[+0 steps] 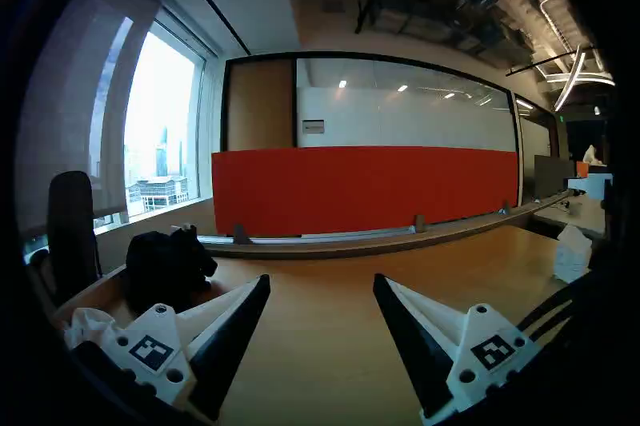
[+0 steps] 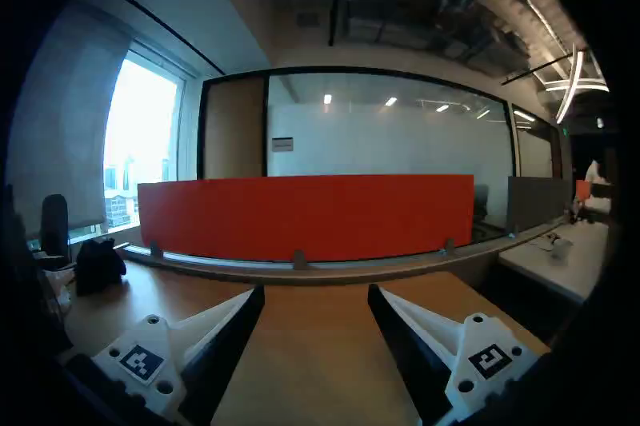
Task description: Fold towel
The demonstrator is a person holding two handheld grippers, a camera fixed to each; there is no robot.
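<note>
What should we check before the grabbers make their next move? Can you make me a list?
1. Fingers of the left gripper open: ok.
2. Fingers of the right gripper open: ok.
3. Nothing caught between either pair: ok.
4. Where the towel is: cannot tell. A white crumpled thing lies low beside the left gripper, and too little of it shows.
5. Flat wooden desk ahead to work on: ok.
6. Black object apart from the left gripper: cannot tell.
</note>
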